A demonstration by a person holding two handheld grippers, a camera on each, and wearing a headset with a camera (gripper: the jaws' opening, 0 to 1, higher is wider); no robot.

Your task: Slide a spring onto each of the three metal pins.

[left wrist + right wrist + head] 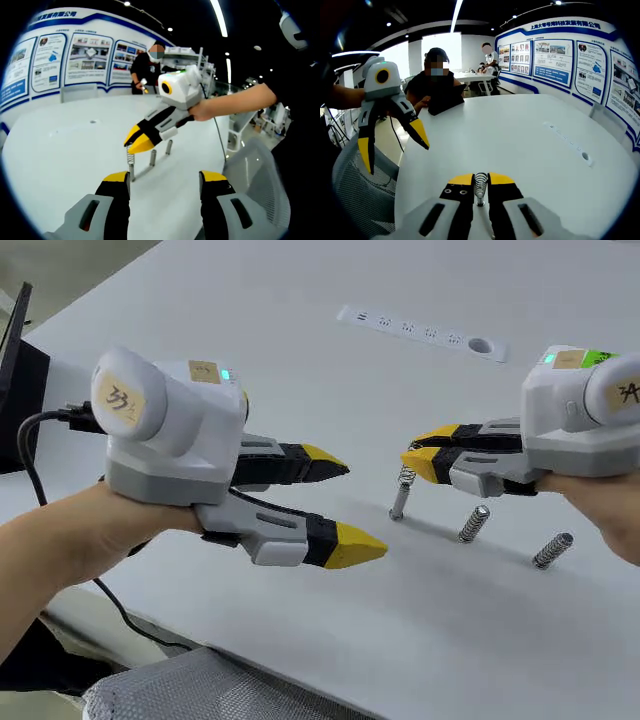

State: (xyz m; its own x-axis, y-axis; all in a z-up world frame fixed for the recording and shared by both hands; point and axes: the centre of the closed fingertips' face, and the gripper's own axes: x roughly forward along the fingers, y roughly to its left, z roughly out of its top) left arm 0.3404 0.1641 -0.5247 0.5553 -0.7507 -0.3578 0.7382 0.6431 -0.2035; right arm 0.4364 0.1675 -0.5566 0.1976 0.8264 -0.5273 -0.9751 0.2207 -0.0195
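Three metal pins stand on the white table [300, 360]. The nearest pin [398, 506] has a spring [406, 478] around its top only, and its lower shaft is bare. My right gripper [410, 458] is shut on that spring [480, 184], with the coil showing between its yellow tips [480, 179]. The middle pin [473, 524] and the far right pin [552, 550] each carry a spring along their length. My left gripper [365, 510] hovers open to the left of the pins, nothing between its jaws [165, 176]. The right gripper [134, 145] sits over the nearest pin [131, 167].
A white power strip [420, 330] lies at the back of the table. A black cable [30, 455] runs off the left edge beside a dark object [15, 370]. A grey mesh chair [200, 685] is below the near edge. People [439, 85] are at the far side.
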